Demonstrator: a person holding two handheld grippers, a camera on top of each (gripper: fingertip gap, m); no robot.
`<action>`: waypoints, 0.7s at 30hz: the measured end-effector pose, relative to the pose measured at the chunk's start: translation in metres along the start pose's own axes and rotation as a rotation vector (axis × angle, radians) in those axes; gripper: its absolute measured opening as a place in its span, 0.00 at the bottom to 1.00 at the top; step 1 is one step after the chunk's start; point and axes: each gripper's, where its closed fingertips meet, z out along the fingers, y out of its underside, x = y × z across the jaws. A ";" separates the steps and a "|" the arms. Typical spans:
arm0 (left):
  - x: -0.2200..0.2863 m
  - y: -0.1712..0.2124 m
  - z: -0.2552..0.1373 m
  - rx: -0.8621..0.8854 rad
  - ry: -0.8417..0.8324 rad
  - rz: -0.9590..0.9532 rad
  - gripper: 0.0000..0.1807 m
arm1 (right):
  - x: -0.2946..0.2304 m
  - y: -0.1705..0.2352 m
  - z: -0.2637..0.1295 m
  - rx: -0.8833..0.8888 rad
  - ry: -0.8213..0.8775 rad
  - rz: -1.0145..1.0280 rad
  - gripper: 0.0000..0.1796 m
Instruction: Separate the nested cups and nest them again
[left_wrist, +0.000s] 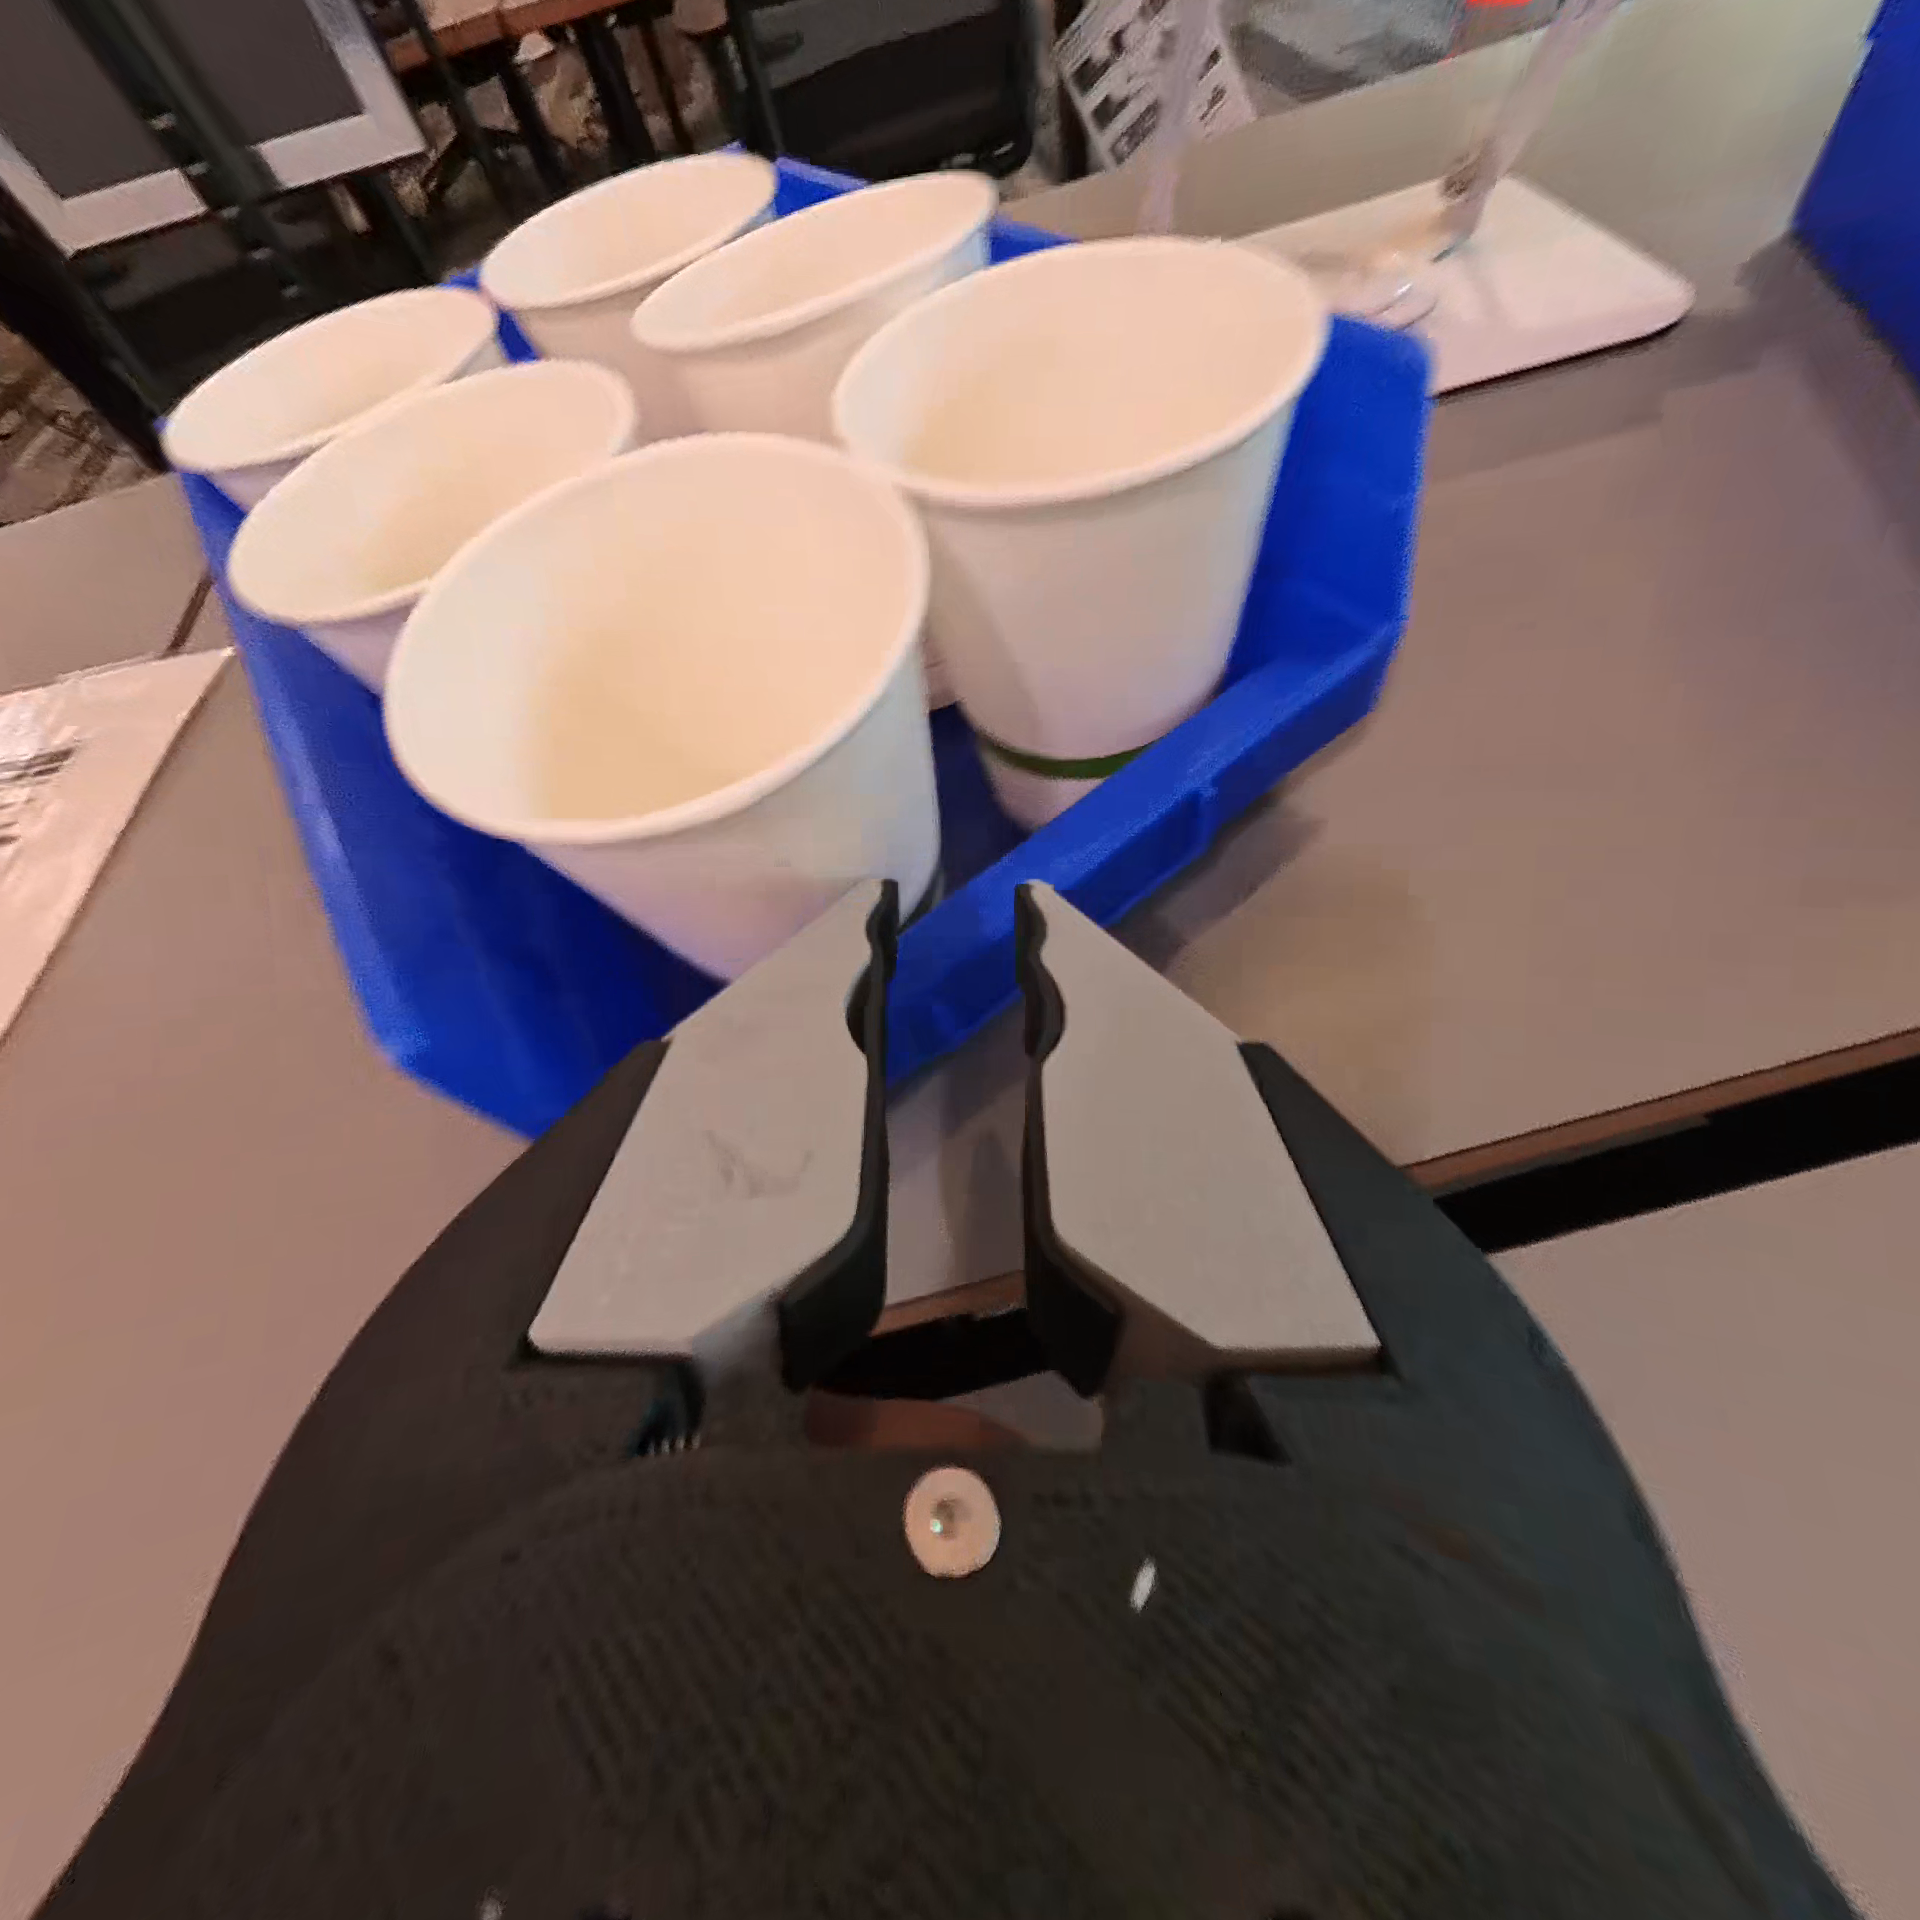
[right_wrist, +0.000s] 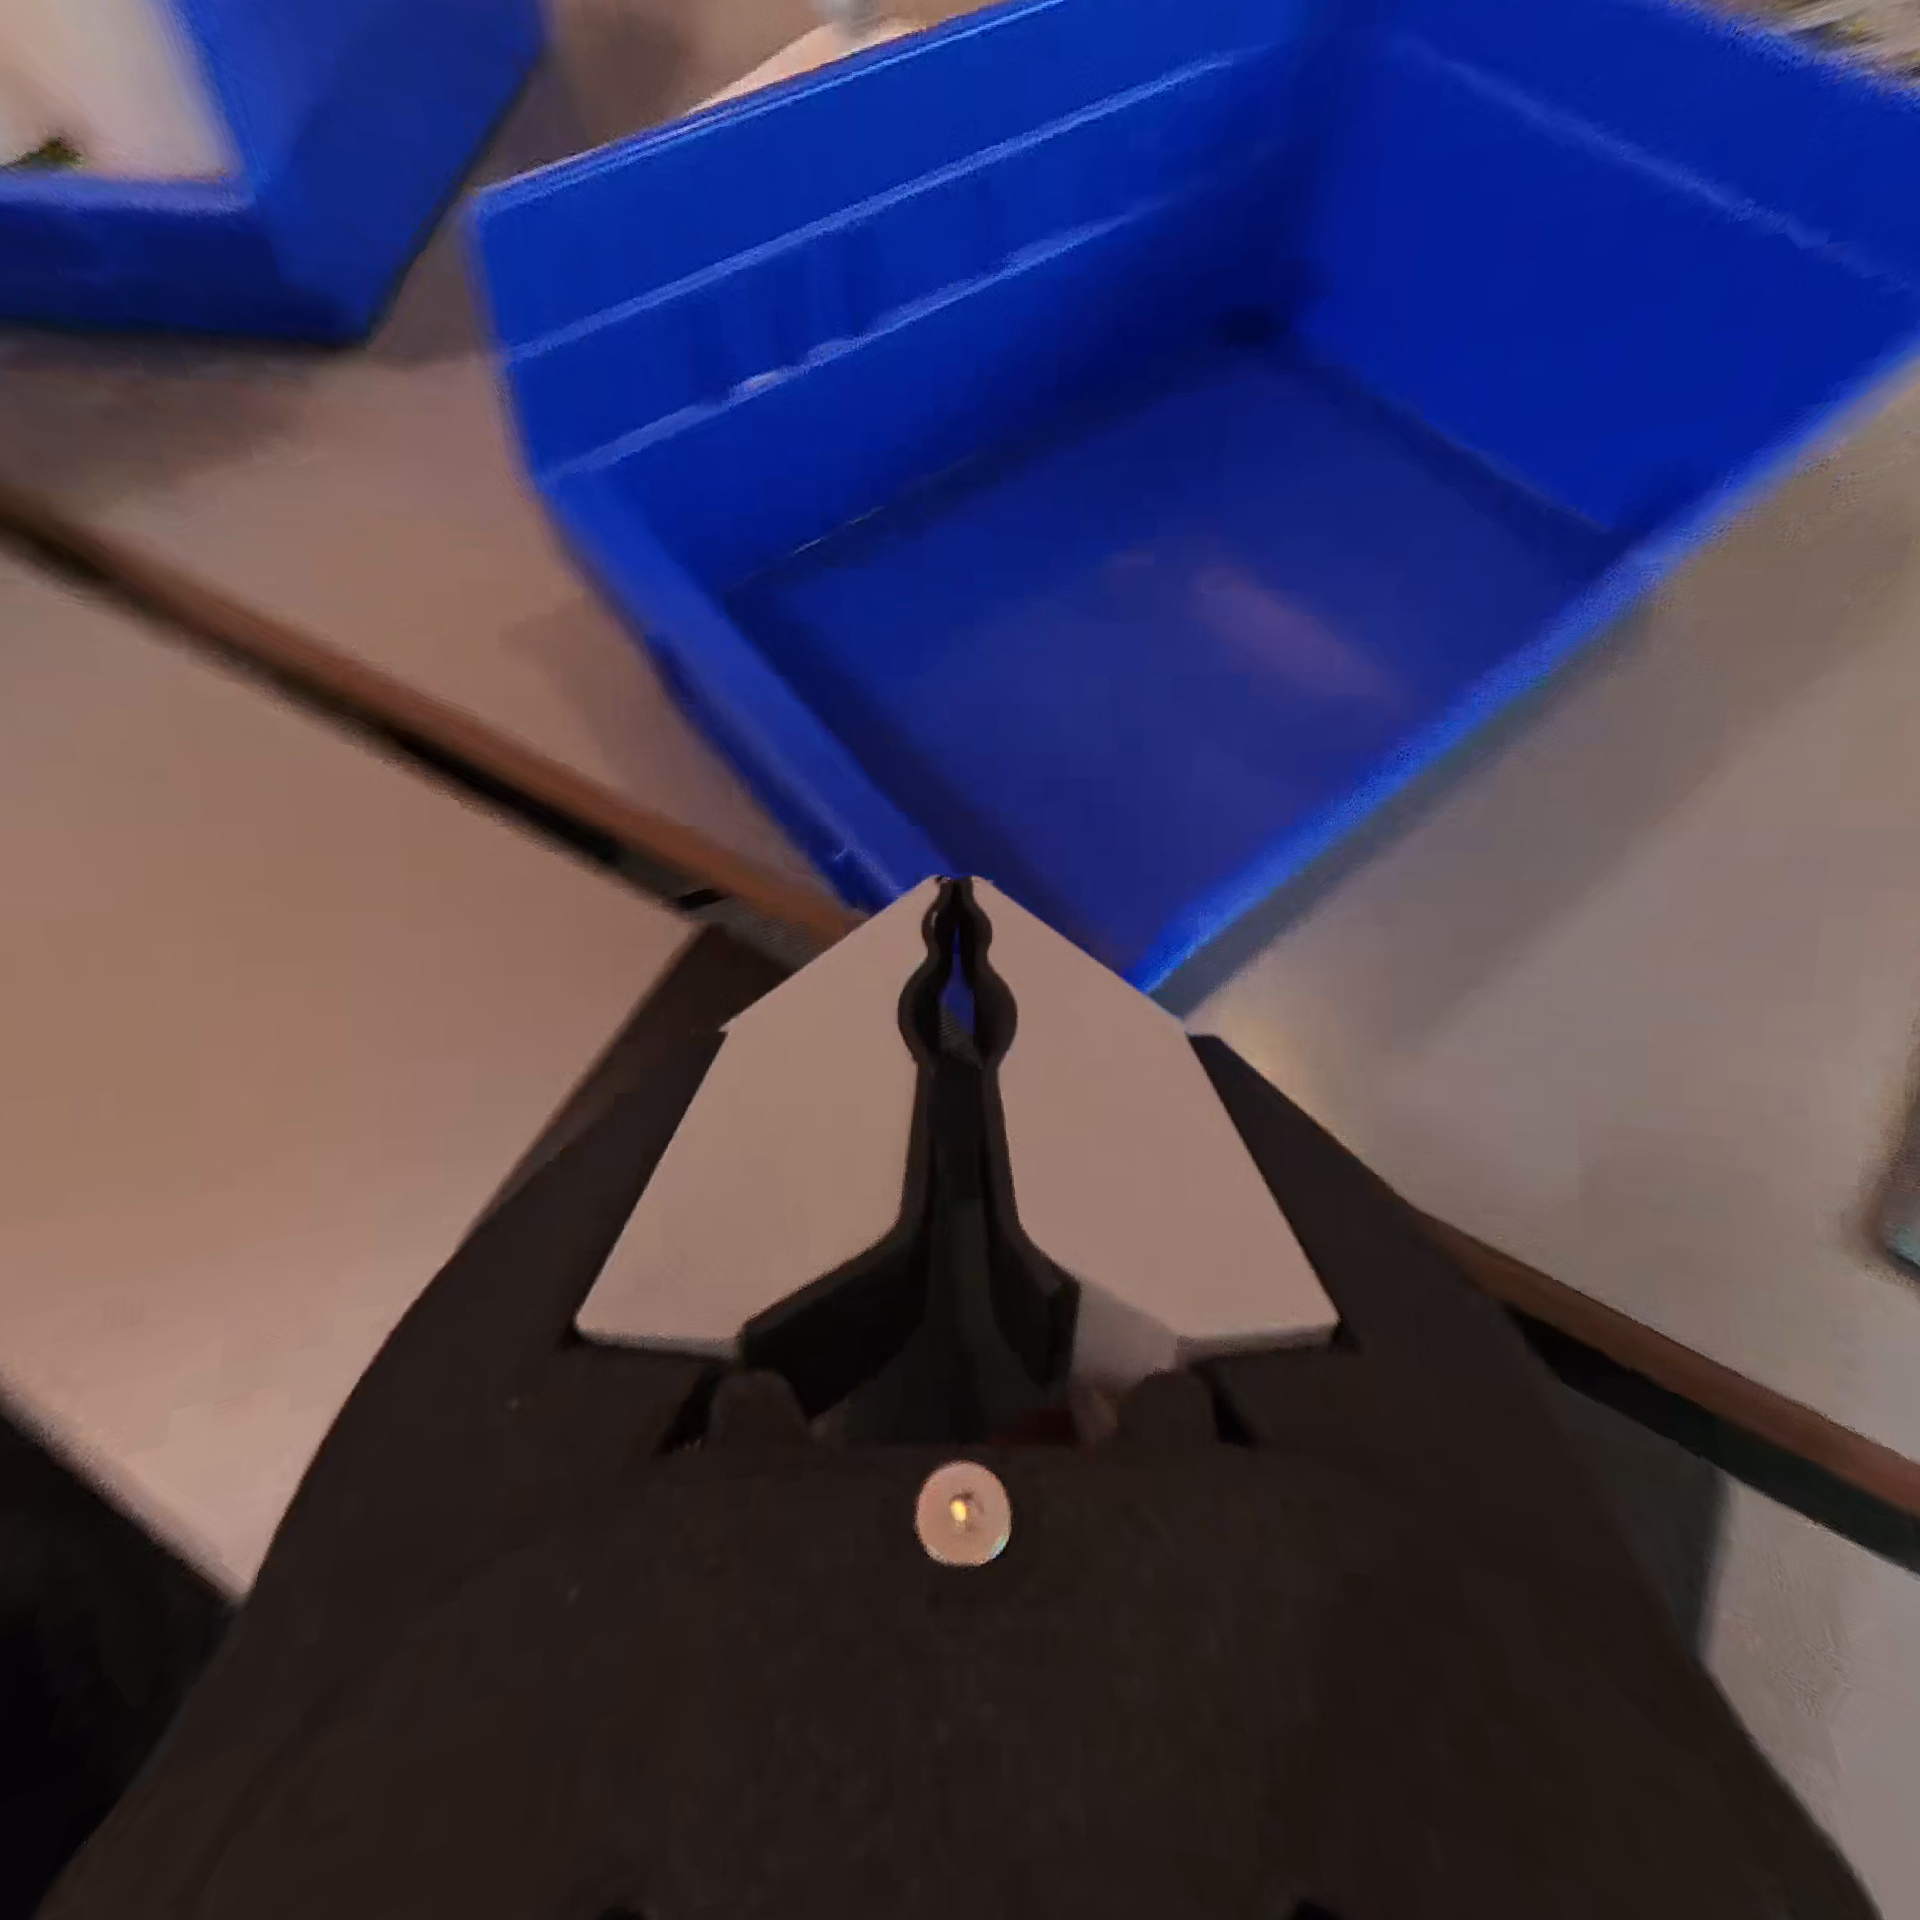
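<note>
Cups (left_wrist: 665, 665) first: six white paper ones by my count, standing upright and packed rim to rim in a blue bin (left_wrist: 1320, 644) on the grey table (left_wrist: 1610, 831). They sit in two rows of three running from 6 o'clock toward 11 o'clock in the left wrist view. The cup at 1 o'clock (left_wrist: 1081, 468) rides higher than its neighbours, with a green-banded cup bottom (left_wrist: 1049, 774) showing beneath it, so it looks nested in another. How many more are stacked below the rest I cannot tell.

Just short of the bin's near corner, the left gripper (left_wrist: 956, 904) has its fingers spread a little, nothing between them, its tips close to the nearest cup's wall but not touching that I can see.

At 2 o'clock beyond the bin lies a white tray (left_wrist: 1558, 301) with something clear and glassy standing on it.

Over on the other side, the right gripper (right_wrist: 956, 883) has its tips pressed together on nothing, pointing at the near corner of a second blue bin (right_wrist: 1766, 260). A third blue bin (right_wrist: 312, 260) shows at 10 o'clock, blurred.
</note>
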 end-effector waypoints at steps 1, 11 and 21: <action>-0.009 0.005 -0.001 -0.009 -0.015 0.000 0.11 | 0.018 0.000 -0.001 0.017 0.062 0.021 0.00; -0.105 0.039 -0.011 -0.059 -0.187 -0.029 0.00 | 0.066 -0.011 -0.015 0.181 0.212 0.114 0.00; -0.118 0.024 -0.043 0.001 -0.208 -0.092 0.16 | 0.060 -0.033 -0.033 0.306 0.202 0.109 0.00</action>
